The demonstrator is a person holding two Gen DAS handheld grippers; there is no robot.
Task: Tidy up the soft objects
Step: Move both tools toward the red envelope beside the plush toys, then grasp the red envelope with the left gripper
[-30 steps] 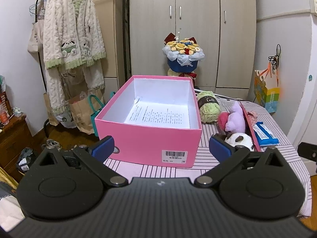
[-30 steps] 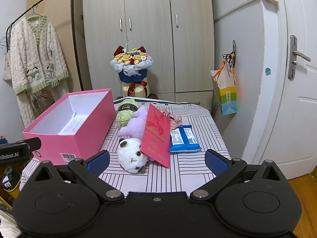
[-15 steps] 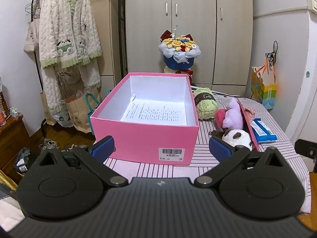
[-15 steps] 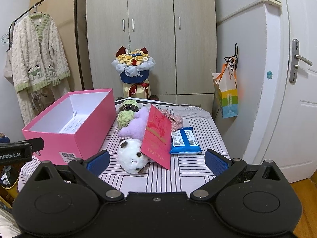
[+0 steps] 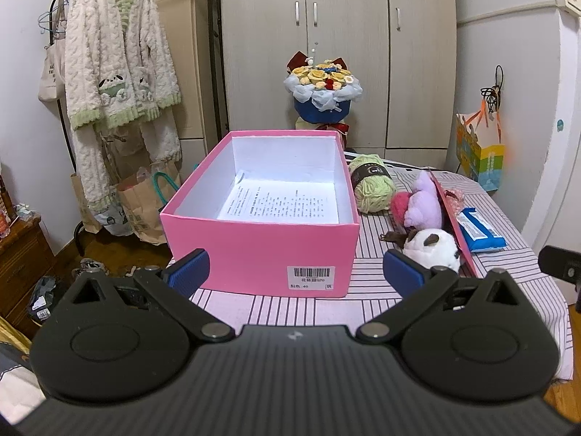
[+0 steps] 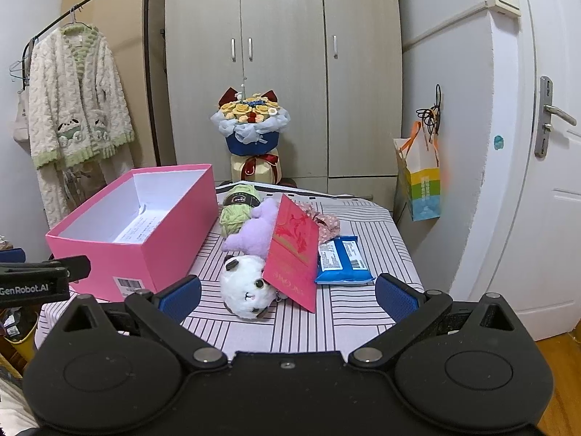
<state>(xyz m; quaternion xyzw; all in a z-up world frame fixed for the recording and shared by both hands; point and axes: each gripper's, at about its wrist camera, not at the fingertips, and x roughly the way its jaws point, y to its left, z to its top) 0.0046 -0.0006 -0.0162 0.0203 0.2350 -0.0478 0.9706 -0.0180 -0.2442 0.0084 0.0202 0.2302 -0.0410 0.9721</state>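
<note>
An open pink box (image 5: 261, 250) (image 6: 170, 239) stands on the striped table, holding only a printed sheet. To its right lie a green yarn ball (image 5: 374, 189) (image 6: 236, 210), a purple plush (image 5: 423, 203) (image 6: 254, 236) and a white panda plush (image 5: 432, 247) (image 6: 247, 287). A red envelope (image 6: 294, 250) leans over the plushes. My left gripper (image 5: 296, 272) is open and empty in front of the box. My right gripper (image 6: 288, 296) is open and empty, just short of the panda plush.
A blue packet (image 6: 343, 259) and a pink floral pouch (image 6: 326, 223) lie right of the envelope. A flower bouquet (image 6: 252, 127) stands behind the table before the wardrobe. A coat rack (image 5: 120, 83) is at left, a door (image 6: 544, 181) at right.
Both grippers have drawn back and risen slightly, so the box and the plushes sit a little farther off. Both stay open. Nothing on the table has moved.
</note>
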